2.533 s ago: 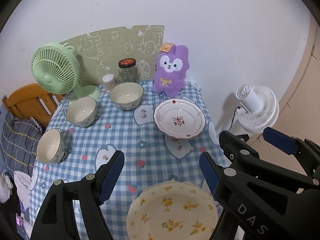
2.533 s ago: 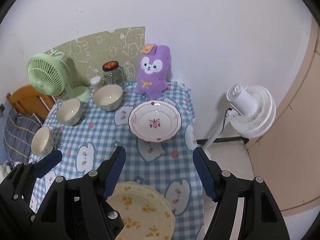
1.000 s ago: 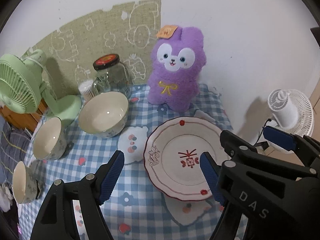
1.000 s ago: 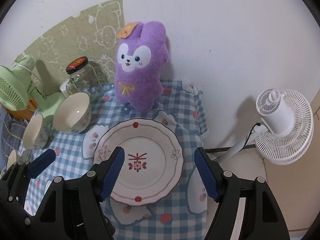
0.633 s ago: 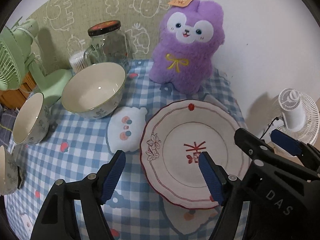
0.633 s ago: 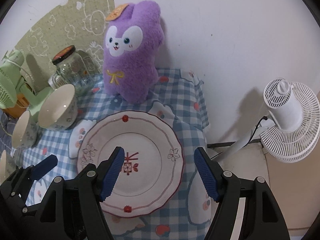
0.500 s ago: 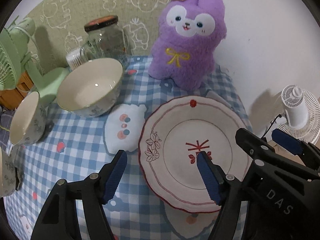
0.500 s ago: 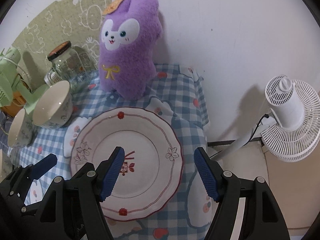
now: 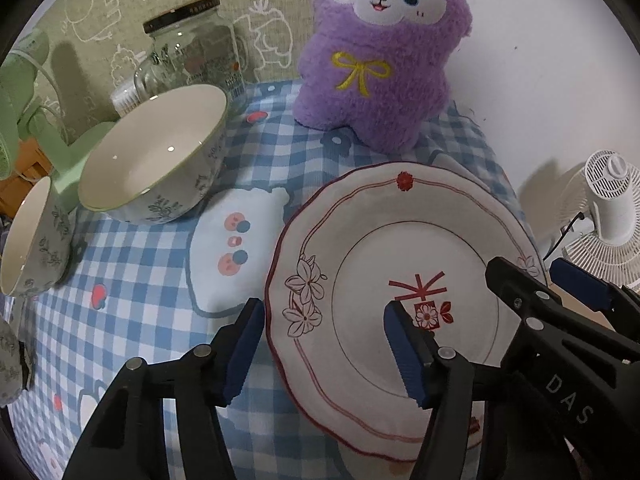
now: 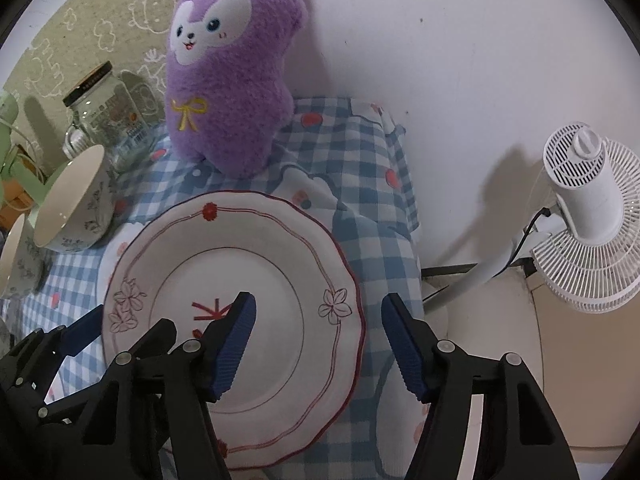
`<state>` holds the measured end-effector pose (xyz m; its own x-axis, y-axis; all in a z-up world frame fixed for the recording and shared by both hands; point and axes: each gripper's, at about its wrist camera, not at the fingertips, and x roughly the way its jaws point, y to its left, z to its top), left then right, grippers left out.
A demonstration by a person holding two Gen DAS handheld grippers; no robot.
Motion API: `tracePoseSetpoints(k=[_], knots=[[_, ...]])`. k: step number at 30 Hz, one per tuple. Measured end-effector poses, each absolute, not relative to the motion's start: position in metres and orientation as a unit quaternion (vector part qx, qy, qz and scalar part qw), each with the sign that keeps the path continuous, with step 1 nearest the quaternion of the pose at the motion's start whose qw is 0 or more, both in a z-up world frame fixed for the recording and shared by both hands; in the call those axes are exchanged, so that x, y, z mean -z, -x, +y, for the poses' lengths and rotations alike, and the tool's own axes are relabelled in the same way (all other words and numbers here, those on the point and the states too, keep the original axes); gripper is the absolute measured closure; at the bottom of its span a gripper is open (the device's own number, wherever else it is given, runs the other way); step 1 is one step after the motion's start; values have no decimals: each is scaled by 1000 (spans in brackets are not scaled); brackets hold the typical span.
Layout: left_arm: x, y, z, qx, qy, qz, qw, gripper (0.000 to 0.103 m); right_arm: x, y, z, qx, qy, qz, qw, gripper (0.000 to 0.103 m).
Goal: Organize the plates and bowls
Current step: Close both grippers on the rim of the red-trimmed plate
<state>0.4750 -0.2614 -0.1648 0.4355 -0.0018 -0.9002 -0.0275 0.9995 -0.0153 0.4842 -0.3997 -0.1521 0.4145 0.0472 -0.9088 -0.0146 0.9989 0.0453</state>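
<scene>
A white plate with a red rim and flower marks [image 9: 360, 264] [image 10: 264, 264] lies on the blue checked tablecloth in front of a purple plush. My left gripper [image 9: 324, 336] is open, its fingers on either side of the plate's left rim. My right gripper [image 10: 318, 334] is open, its fingers on either side of the plate's right rim. A large white bowl [image 9: 156, 152] [image 10: 70, 196] stands to the left of the plate. A smaller bowl [image 9: 32, 236] stands further left.
A purple plush [image 9: 380, 52] [image 10: 228, 80] stands just behind the plate. A glass jar [image 9: 192, 52] and a green fan [image 9: 24, 92] stand at the back left. The table's right edge [image 10: 404, 184] drops off to a white floor fan [image 10: 588, 216].
Both grippers have moved forward and down from above a yellow-flowered plate to the red-rimmed plate, which now lies between their open fingers.
</scene>
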Motion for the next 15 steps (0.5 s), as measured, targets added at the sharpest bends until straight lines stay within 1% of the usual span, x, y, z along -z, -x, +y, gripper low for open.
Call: tracePoseSetpoints(k=[3, 4, 6, 8, 9, 10, 15], knots=[[170, -478, -261, -7, 15, 537, 843, 45, 158, -487, -400, -18, -17, 547, 837, 41], [171, -478, -260, -7, 15, 538, 843, 47, 159, -487, -400, -18, -17, 548, 836, 45], [174, -479, -260, -6, 16, 537, 843, 47, 162, -489, -400, -19, -14, 548, 836, 49], [174, -479, -259, -8, 18, 534, 845, 49, 165, -490, -400, -16, -11, 550, 835, 50], [174, -480, -257, -12, 23, 532, 846, 53, 167, -491, -399, -16, -7, 553, 833, 50], [174, -481, -254, -17, 33, 532, 846, 55, 170, -492, -399, -16, -7, 556, 831, 50], [174, -486, -250, -9, 40, 533, 845, 56, 173, -493, -400, -17, -9, 559, 829, 52]])
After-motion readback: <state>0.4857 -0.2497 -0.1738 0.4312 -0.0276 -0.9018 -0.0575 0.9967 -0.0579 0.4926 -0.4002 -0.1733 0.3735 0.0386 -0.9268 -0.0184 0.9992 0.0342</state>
